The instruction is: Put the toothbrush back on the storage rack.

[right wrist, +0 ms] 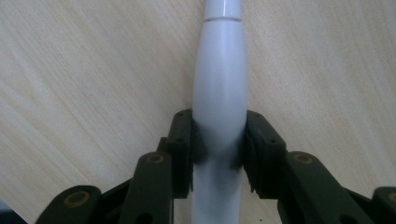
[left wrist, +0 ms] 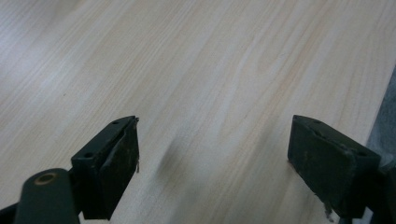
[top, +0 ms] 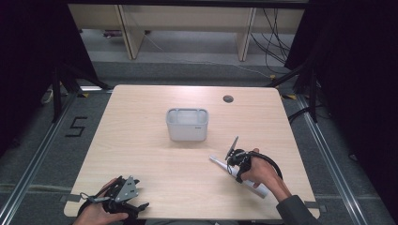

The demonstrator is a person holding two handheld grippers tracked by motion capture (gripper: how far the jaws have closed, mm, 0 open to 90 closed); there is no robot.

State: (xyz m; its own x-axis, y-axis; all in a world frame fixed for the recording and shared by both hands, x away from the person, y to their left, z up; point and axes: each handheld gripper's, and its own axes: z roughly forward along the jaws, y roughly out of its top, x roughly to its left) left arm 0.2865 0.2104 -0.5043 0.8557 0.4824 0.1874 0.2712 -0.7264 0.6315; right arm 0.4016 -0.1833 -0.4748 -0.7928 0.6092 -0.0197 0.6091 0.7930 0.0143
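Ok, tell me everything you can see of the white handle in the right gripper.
The white handle is a smooth, glossy, plastic-looking rounded body, widest at its middle, with a seam toward its narrower end. It lies flat on the wooden table, angled toward the grey bin. The right gripper has both pads pressed on its sides. It looks like an electric toothbrush handle.

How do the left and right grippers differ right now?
The left gripper has its jaws wide apart with nothing between them; the right gripper is shut on the white electric toothbrush handle. The left sits at the table's near left corner, the right toward the near right, in front of the grey caddy. Both are hand-held, low over the table.
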